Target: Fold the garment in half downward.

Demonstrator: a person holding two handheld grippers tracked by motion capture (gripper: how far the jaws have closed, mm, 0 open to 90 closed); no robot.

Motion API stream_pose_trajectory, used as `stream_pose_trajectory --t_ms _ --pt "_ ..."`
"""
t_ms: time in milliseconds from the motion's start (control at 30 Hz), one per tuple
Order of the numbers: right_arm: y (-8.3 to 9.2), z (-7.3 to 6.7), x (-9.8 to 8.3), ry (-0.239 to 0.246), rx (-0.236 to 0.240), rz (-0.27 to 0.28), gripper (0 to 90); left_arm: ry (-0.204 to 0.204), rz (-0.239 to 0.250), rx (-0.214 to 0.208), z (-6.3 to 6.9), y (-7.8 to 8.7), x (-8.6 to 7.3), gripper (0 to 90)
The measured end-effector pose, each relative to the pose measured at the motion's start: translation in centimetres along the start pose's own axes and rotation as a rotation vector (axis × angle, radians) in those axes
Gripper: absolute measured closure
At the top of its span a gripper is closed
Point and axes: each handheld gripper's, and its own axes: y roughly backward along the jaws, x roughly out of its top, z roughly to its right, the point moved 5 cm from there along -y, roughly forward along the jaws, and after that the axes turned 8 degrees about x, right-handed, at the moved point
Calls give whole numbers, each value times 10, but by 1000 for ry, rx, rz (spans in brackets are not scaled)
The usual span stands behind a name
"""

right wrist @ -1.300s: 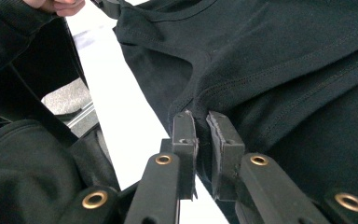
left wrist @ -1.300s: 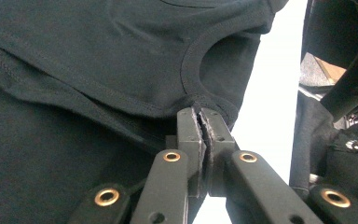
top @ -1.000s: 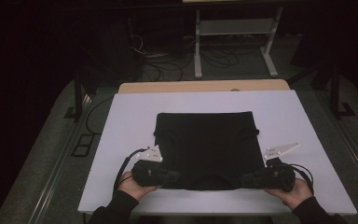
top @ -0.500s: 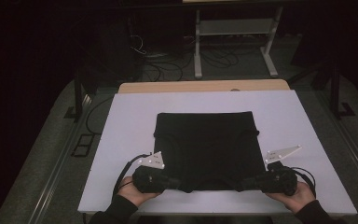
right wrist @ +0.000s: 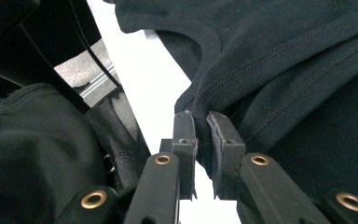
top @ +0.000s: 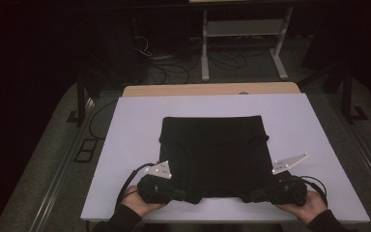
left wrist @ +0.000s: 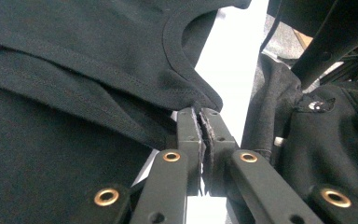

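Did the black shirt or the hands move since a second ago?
Hardly. The left hand-held gripper and right hand-held gripper slid a little toward the near table edge, drawing the shirt's near corners with them. Nothing was grabbed or let go: both stay clamped on those corners. The rest of the shirt lies flat in the same place.

Both forearms enter from the near edge, each hand wrapped around a gripper body. The left gripper point(top: 186, 195) and right gripper point(top: 251, 195) point inward toward each other, jaws clamped together.
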Motion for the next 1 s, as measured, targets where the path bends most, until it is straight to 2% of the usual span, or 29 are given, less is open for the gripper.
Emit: stream_pose_trajectory --t_ms 567,733,1000 --pt "-7 1 -5 -5 9 -61 793 -2 -42 -24 0 -5 -4 858" --pt "-7 1 -5 -18 5 -64 766 -1 -46 -23 0 -6 -4 846" --pt "-5 1 -4 -12 -31 -46 686 3 -34 -18 -2 -4 -4 799"
